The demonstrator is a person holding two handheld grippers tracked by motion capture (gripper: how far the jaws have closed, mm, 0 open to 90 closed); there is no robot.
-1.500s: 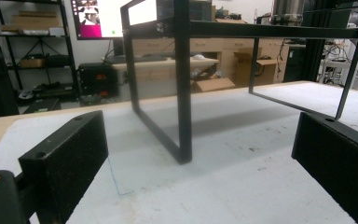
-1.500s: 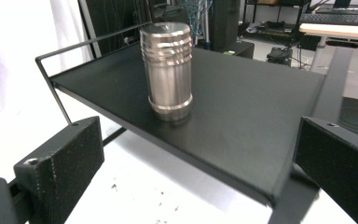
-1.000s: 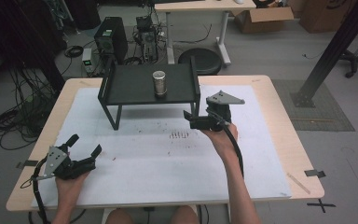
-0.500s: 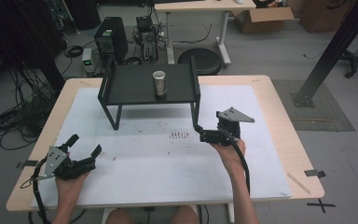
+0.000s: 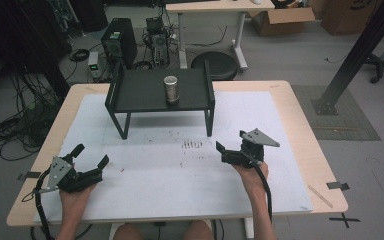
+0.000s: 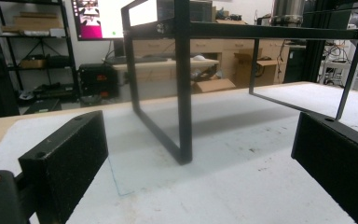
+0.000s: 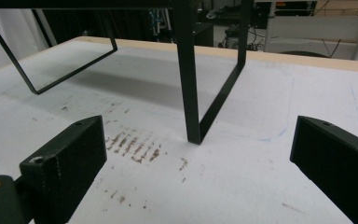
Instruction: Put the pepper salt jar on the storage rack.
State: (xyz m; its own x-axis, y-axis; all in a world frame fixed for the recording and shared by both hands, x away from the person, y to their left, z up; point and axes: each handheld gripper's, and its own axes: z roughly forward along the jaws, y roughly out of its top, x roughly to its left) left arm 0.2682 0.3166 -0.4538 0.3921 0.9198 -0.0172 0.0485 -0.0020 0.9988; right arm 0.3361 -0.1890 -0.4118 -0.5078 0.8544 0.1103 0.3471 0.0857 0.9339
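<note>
A black metal stand (image 5: 140,92) sits at the back middle of the white mat, and a small metal can (image 5: 170,88) stands upright on its top. My left gripper (image 5: 91,156) rests low at the front left, open and empty, well short of the stand. In the left gripper view the stand's near leg (image 6: 184,93) rises between the wide-apart jaws, with the can (image 6: 286,11) on top at the upper right. My right gripper (image 5: 230,141) is at the front right, open and empty, aimed at the stand's right front leg (image 7: 186,70).
The white mat (image 5: 180,175) covers most of the wooden table (image 5: 300,125), with dark scuff marks (image 5: 192,145) near its middle. Beyond the far edge, on the floor, are a computer tower (image 5: 119,42), cables and a second desk (image 5: 215,7).
My right gripper has drawn back from beside the stand toward the table's front, ending lower and farther from the stand. The left gripper has stayed put.
</note>
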